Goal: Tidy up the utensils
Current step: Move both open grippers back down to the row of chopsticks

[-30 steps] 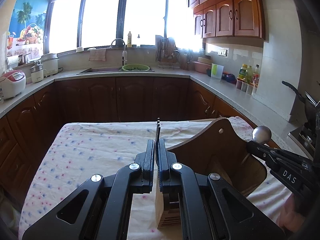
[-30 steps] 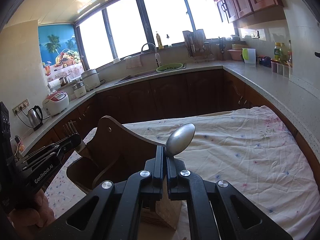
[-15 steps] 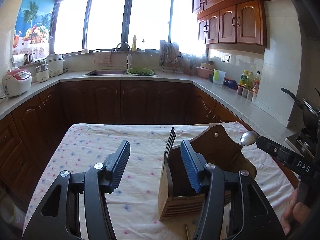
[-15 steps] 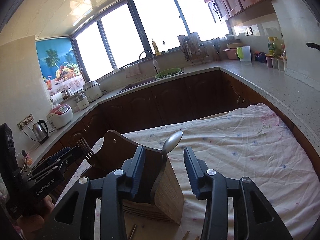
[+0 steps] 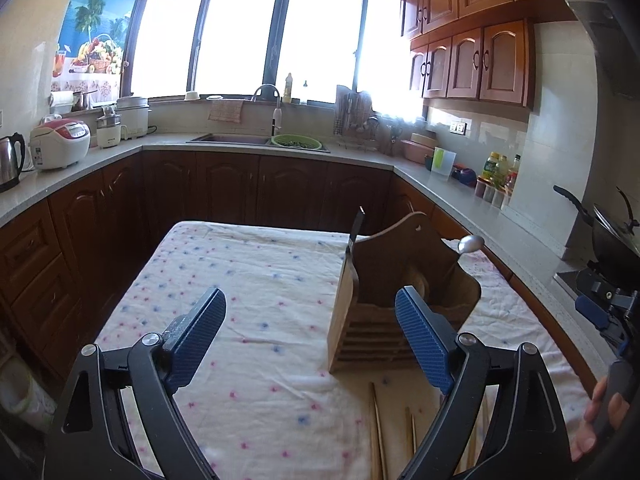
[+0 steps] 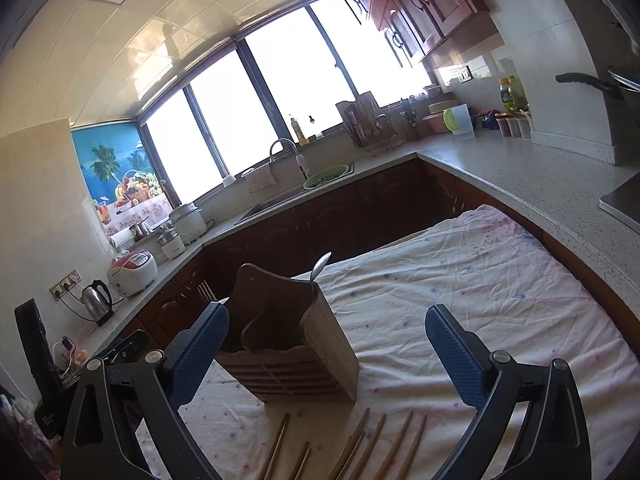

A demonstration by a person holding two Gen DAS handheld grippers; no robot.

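Observation:
A wooden utensil holder [image 5: 394, 288] stands on the cloth-covered table [image 5: 248, 288]; it also shows in the right wrist view [image 6: 288, 344]. A fork [image 5: 355, 232] stands in its left side, tines up [image 6: 205, 293]. A spoon [image 5: 469, 245] stands in its right side [image 6: 321, 266]. Several wooden chopsticks [image 6: 372, 448] lie on the cloth in front of the holder [image 5: 378, 432]. My left gripper [image 5: 316, 340] is open and empty, in front of the holder. My right gripper [image 6: 328, 352] is open and empty, above the chopsticks.
Dark wood cabinets and a grey counter [image 5: 460, 196] wrap around the table. A sink [image 5: 228, 140] with a green colander [image 5: 296, 143] is at the back. A rice cooker [image 5: 60, 144] and kettle [image 5: 10, 160] stand left. A wok [image 5: 608, 232] sits far right.
Both grippers opened, letting go of the fork and the spoon into the holder. Both then drew back from the holder, bringing the chopsticks into view.

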